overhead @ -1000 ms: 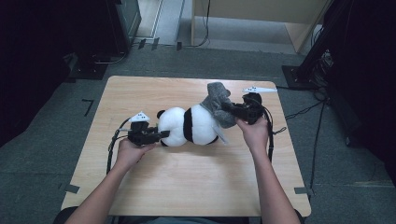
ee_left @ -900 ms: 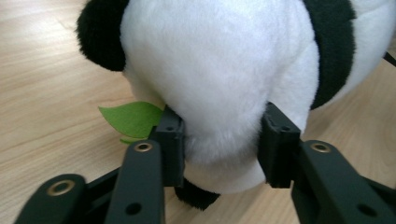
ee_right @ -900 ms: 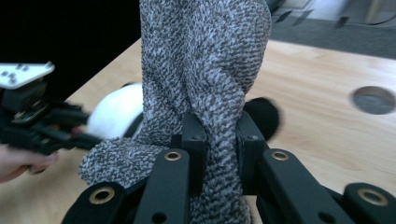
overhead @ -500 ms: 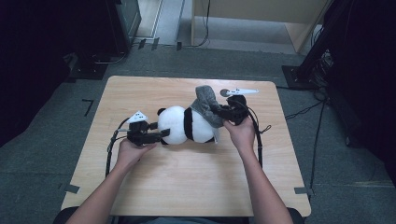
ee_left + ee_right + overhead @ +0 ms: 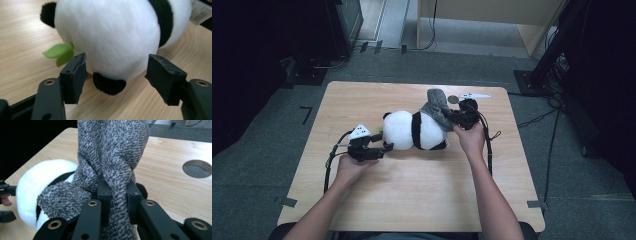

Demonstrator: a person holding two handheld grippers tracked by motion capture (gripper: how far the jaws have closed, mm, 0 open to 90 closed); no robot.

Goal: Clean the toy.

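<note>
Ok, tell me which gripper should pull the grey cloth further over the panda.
Right. The right gripper is already shut on the grey cloth, draped against the panda. The left gripper has just been opening; its jaws flank the panda's head without pressing, far from the cloth.

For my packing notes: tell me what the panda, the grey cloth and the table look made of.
Panda: soft plush, fuzzy white and black pile, probably synthetic.
Grey cloth: knitted fabric, mottled grey and white loops, maybe wool or acrylic.
Table: light wood or wood-look laminate, smooth matt finish with visible grain lines.
</note>
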